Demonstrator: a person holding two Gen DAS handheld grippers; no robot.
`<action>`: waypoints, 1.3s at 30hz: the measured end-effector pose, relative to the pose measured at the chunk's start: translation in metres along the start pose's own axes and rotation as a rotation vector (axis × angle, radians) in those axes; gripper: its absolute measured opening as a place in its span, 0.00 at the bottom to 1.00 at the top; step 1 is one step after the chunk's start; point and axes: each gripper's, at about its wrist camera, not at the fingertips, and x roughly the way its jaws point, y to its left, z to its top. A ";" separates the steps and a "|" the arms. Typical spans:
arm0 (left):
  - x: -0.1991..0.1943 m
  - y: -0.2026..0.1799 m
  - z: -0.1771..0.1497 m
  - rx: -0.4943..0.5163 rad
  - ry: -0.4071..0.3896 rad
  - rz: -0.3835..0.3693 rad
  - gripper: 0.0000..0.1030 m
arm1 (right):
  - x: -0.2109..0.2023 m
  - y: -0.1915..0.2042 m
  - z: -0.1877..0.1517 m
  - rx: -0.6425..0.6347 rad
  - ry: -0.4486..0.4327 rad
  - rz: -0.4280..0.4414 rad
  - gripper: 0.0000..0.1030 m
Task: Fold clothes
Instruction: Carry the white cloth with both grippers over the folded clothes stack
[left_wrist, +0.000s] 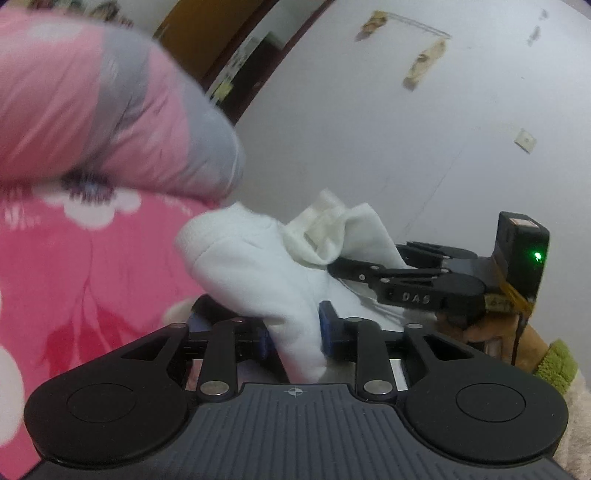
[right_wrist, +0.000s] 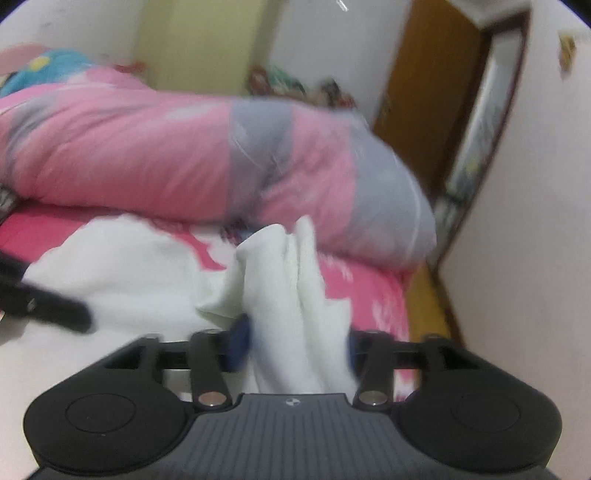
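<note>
A: Where was the white garment (left_wrist: 258, 258) when you stopped?

B: Lifted off the pink floral bedsheet (left_wrist: 92, 266), bunched between both tools. Your left gripper (left_wrist: 295, 328) was clamped on one fold of it, blue pads (left_wrist: 327, 326) pressing the cloth.

A: And the other side?

B: Your right gripper (right_wrist: 295, 343) was pinching another bunch, with the rest of the garment spread to the left on the sheet. The pink-and-grey quilt (right_wrist: 221, 155) lay rolled on the far side, near the wooden door (right_wrist: 424, 74).
</note>
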 end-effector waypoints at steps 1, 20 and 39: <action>0.001 0.005 0.001 -0.026 0.011 -0.004 0.34 | 0.005 -0.008 0.003 0.037 0.023 -0.003 0.58; -0.031 0.022 0.009 -0.177 0.007 0.068 0.62 | -0.229 -0.097 -0.132 0.947 -0.468 -0.052 0.79; -0.042 -0.040 -0.035 -0.121 0.129 -0.014 0.54 | -0.157 -0.087 -0.213 1.471 -0.208 0.221 0.78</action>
